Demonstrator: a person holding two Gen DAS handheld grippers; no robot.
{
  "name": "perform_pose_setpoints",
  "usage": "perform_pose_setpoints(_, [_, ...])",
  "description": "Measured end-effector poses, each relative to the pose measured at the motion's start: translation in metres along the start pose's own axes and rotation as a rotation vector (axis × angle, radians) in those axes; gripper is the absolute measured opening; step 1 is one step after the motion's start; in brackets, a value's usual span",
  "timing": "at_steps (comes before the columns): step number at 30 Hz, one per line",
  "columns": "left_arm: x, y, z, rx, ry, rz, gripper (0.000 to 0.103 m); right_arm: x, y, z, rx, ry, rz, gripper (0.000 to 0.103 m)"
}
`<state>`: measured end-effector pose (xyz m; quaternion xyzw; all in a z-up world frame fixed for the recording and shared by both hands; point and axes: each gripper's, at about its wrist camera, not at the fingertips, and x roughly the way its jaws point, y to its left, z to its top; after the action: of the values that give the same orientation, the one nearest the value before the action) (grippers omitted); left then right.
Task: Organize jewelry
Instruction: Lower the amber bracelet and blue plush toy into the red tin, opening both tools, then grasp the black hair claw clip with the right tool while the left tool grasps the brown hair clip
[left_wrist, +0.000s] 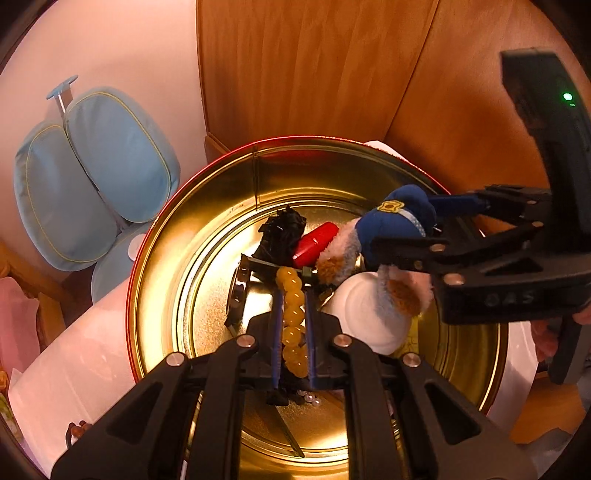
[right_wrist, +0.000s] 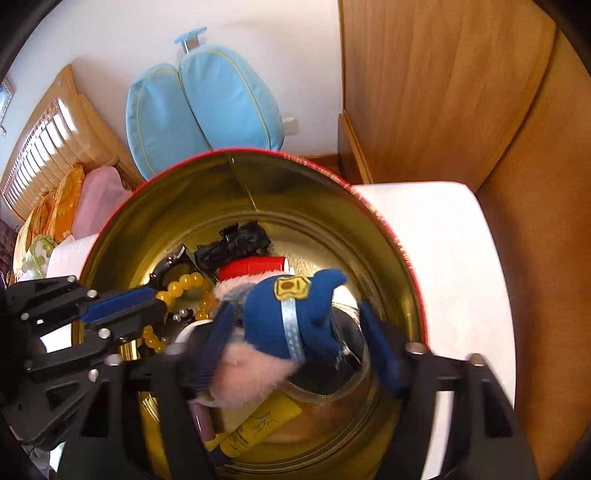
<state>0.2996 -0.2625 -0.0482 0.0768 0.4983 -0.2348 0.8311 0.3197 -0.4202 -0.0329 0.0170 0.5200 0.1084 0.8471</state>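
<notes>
A round gold tin (left_wrist: 155, 258) with a red rim (right_wrist: 399, 243) holds the items. My left gripper (left_wrist: 293, 299) is shut on a yellow bead bracelet (left_wrist: 293, 314) inside the tin; the bracelet also shows in the right wrist view (right_wrist: 184, 282). My right gripper (right_wrist: 295, 339) has its fingers spread around a plush toy with a blue cap (right_wrist: 295, 306), which hangs between them over the tin. In the left wrist view the toy (left_wrist: 399, 221) is at the right gripper's (left_wrist: 424, 229) tips.
Inside the tin lie a red case (left_wrist: 316, 240), a black crumpled item (left_wrist: 280, 232), a white round lid (left_wrist: 369, 314), a watch (left_wrist: 238, 291) and a yellow tube (right_wrist: 255, 424). The tin stands on a white surface (right_wrist: 443, 258). A wooden cabinet (left_wrist: 314, 66) and blue cushions (right_wrist: 207, 103) stand behind.
</notes>
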Motion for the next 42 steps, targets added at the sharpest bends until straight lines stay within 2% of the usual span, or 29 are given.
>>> perform_pose_setpoints(1, [0.001, 0.000, 0.001, 0.002, 0.003, 0.006, 0.011, -0.012, -0.001, -0.005, 0.001, -0.039, -0.001, 0.093])
perform_pose_setpoints(5, [0.000, 0.000, 0.000, -0.008, 0.003, 0.033, 0.012, -0.048, -0.007, -0.034, 0.012, -0.123, 0.000, 0.095])
perform_pose_setpoints(9, [-0.004, -0.004, -0.003, -0.006, 0.001, 0.045, 0.012, -0.072, -0.013, -0.073, 0.052, -0.132, 0.068, 0.096])
perform_pose_setpoints(13, [-0.009, -0.010, -0.008, -0.006, -0.003, 0.055, 0.012, -0.095, -0.021, -0.111, 0.087, -0.141, 0.088, 0.096])
perform_pose_setpoints(17, [-0.016, -0.015, -0.016, -0.019, -0.008, 0.062, 0.012, -0.111, -0.019, -0.127, 0.099, -0.148, 0.100, 0.096])
perform_pose_setpoints(19, [-0.015, -0.018, -0.018, -0.013, -0.002, 0.068, 0.028, -0.118, -0.016, -0.126, 0.089, -0.156, 0.103, 0.096])
perform_pose_setpoints(20, [-0.015, -0.019, -0.019, -0.015, -0.001, 0.074, 0.055, -0.123, -0.016, -0.127, 0.082, -0.165, 0.101, 0.096])
perform_pose_setpoints(21, [-0.016, -0.020, -0.019, -0.023, -0.009, 0.084, 0.067, -0.130, -0.015, -0.128, 0.073, -0.178, 0.100, 0.096])
perform_pose_setpoints(25, [-0.034, -0.022, -0.028, -0.082, -0.036, 0.094, 0.067, -0.143, -0.010, -0.133, 0.040, -0.201, 0.091, 0.096])
perform_pose_setpoints(31, [-0.093, -0.016, -0.081, -0.196, -0.110, 0.121, 0.072, -0.158, -0.012, -0.148, 0.002, -0.214, 0.122, 0.096])
perform_pose_setpoints(33, [-0.110, -0.007, -0.105, -0.251, -0.108, 0.141, 0.072, -0.157, -0.009, -0.152, -0.015, -0.206, 0.146, 0.096])
perform_pose_setpoints(36, [-0.133, 0.007, -0.142, -0.313, -0.093, 0.209, 0.072, -0.152, 0.003, -0.156, -0.060, -0.185, 0.198, 0.096])
perform_pose_setpoints(38, [-0.147, 0.017, -0.163, -0.354, -0.080, 0.263, 0.072, -0.149, 0.016, -0.156, -0.097, -0.174, 0.233, 0.096])
perform_pose_setpoints(42, [-0.173, 0.036, -0.194, -0.416, -0.073, 0.312, 0.072, -0.141, 0.052, -0.154, -0.177, -0.150, 0.312, 0.096])
